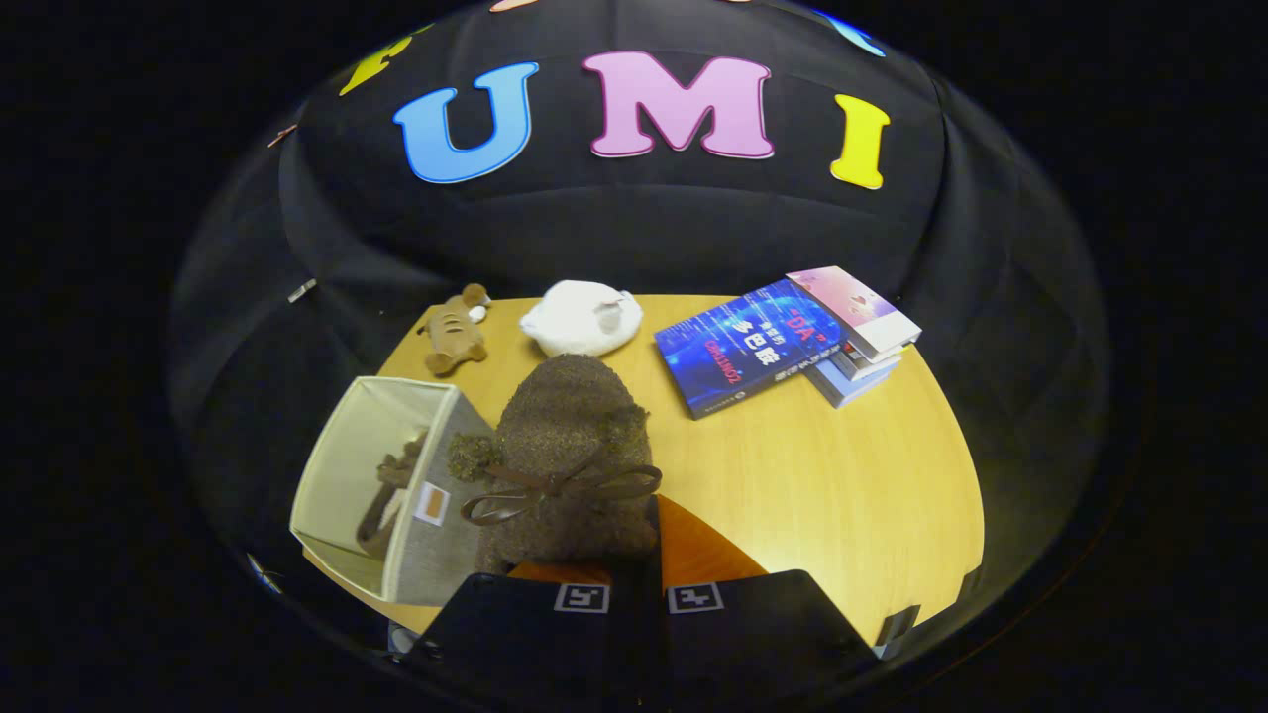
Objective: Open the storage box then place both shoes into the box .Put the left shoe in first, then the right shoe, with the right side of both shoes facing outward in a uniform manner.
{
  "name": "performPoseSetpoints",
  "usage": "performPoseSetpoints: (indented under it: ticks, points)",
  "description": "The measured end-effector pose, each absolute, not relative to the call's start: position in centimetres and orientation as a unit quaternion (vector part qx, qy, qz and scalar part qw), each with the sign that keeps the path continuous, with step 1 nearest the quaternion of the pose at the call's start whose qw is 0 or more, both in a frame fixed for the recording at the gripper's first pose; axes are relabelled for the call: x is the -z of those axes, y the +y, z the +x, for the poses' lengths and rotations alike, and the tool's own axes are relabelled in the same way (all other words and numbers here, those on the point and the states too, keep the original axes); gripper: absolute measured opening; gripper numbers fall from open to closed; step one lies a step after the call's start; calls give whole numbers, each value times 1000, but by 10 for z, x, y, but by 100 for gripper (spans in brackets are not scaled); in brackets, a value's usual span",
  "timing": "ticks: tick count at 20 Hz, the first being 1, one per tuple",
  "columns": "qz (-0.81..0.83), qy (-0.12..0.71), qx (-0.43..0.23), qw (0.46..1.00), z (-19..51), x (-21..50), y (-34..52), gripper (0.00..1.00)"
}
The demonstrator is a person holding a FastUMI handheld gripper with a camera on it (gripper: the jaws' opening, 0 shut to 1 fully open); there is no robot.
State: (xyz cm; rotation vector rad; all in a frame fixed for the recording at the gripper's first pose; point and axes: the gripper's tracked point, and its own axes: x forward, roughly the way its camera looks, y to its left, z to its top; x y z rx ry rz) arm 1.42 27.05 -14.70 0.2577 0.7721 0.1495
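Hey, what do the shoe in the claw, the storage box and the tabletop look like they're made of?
The brown shoe, held in the claw, looks like fuzzy, speckled knit or fleece, matte, with a smoother ribbon-like bow. The storage box looks like grey woven fabric over stiff panels with a pale cloth lining; another shoe lies inside. The tabletop looks like light wood or wood-look laminate: faint grain, soft sheen.

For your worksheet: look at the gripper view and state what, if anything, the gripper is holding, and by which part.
The gripper holds a brown fuzzy shoe with a bow. Its fingers are closed on the shoe's near end, which looks like the heel or collar edge. The exact contact is hidden.
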Motion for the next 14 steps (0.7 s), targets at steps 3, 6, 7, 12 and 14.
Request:
performPoseSetpoints:
  ticks: [3,6,7,12,14]
  points:
    - [145,369,-100,913,25,116,327,7]
    - [144,375,-118,908,31,100,379,7]
    - [142,384,-117,905,31,99,395,7]
    - [98,417,-93,899,32,119,456,7]
    - [69,419,-82,902,34,132,471,7]
